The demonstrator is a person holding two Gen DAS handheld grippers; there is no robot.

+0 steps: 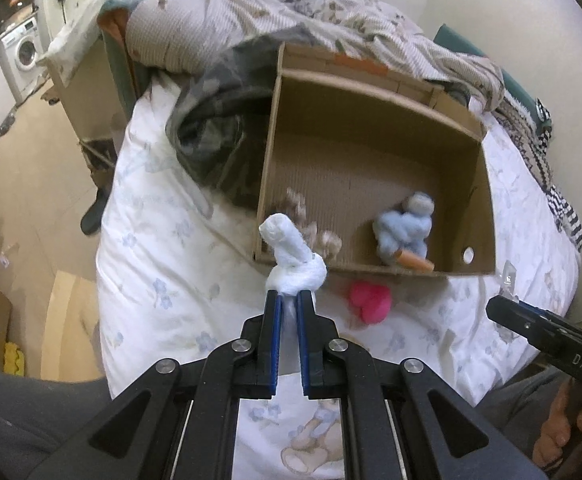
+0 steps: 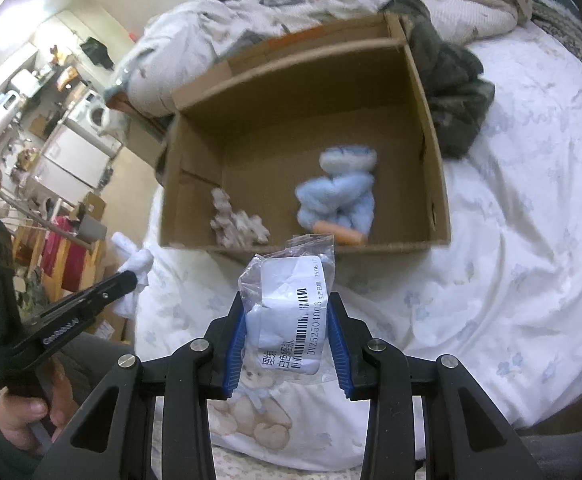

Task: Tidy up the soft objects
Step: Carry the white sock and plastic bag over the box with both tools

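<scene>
An open cardboard box [image 1: 487, 216] [image 2: 435, 184] lies on the bed. Inside it are a light blue plush toy [image 1: 405, 228] [image 2: 339, 196] with an orange piece and a small beige plush [image 1: 311, 220] [image 2: 239, 220]. My left gripper [image 1: 289, 300] is shut on a knotted white cloth [image 1: 291, 256] [image 2: 133, 264], held just before the box's near left corner. My right gripper [image 2: 289, 308] is shut on a clear plastic bag with a white soft item and a barcode label [image 2: 287, 308], in front of the box's near wall. A pink soft ball [image 1: 371, 300] lies on the bed by the box.
The bed has a white flowered duvet [image 1: 163, 272] [image 2: 511, 240]. Crumpled blankets [image 1: 291, 12] and a dark camouflage garment [image 1: 215, 120] [image 2: 455, 92] lie behind and beside the box. Floor, boxes and a washing machine [image 1: 25, 50] are to the left.
</scene>
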